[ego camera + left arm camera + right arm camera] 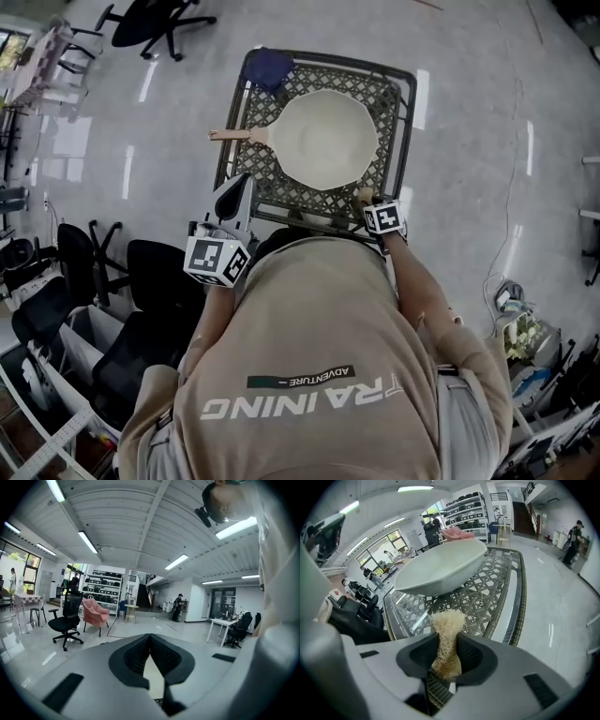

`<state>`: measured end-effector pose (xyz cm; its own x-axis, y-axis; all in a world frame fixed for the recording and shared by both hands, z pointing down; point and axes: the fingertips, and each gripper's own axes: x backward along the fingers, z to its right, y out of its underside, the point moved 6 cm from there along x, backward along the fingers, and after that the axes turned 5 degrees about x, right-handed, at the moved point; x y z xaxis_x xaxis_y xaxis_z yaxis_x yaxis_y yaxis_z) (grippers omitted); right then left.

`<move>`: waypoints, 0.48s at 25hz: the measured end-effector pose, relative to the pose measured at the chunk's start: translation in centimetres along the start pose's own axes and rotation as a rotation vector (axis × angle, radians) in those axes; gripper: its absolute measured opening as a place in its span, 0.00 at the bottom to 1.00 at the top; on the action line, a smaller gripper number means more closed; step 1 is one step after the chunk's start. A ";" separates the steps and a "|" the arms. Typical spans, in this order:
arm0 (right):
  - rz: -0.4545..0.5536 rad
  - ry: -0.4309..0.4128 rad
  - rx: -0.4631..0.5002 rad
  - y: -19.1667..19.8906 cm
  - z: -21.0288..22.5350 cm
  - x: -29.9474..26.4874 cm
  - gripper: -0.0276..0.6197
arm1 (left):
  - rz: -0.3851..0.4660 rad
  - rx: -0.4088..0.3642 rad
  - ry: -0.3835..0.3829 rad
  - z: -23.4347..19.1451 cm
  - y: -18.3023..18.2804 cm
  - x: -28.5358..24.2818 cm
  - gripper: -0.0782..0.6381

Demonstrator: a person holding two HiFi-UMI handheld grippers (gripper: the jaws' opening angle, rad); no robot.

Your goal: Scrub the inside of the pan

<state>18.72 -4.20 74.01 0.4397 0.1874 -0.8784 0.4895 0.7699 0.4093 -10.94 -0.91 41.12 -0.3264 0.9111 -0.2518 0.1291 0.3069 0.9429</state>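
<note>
Scrubbing had not begun, as far as could be seen. The pan (323,141) sat upright in the middle of the desk (409,112), its wooden handle (231,135) pointing to the left in the head view. Its pale inside looked bare, with no suds, water or marks. Whether it was clean or dirty could not be told.

The right tongs (449,638) were pinching a scrubber (449,618) of coarse straw-coloured fibre, whose frayed tuft stuck out past the tips. This part seemed ready: the tool was in hand and aimed toward the pan. The tongs hung over the near edge of the desk, though, and open lattice showed between the tuft and the pan wall. The scrubber was therefore short of the pan and touched nothing.

The left tongs (236,193) were near the desk's near left corner, pressed together at the tips with nothing between them. Their own view looked across the room rather than at the pan, so they were steadying nothing.

A dark blue cloth (269,67) lay at the far left corner, apart from the pan.

What was left, I judged, was nearly all of it. The tuft had to go over the rim and down onto the floor of the pan, then rub the base and walls. The handle probably needed holding so the pan would not slide.
</note>
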 end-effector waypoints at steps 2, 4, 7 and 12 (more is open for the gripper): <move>-0.014 0.005 -0.023 -0.1 0.4 -0.3 0.30 | 0.017 -0.009 0.023 0.1 -0.9 -0.6 0.13; -0.019 -0.002 -0.050 -0.2 0.4 -0.6 0.36 | 0.022 -0.026 0.047 0.1 -1.4 -0.9 0.13; -0.004 0.002 -0.068 -0.4 0.1 -0.4 0.38 | 0.028 -0.048 0.065 -0.6 -1.9 -0.5 0.13; 0.047 0.036 -0.070 -0.8 -0.6 1.2 0.38 | 0.043 -0.056 0.093 -2.1 -1.9 0.2 0.13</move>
<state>18.41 -4.21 72.51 0.4329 0.2452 -0.8675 0.4142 0.8006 0.4330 -13.25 -1.84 39.77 -0.4073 0.8929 -0.1918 0.0930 0.2495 0.9639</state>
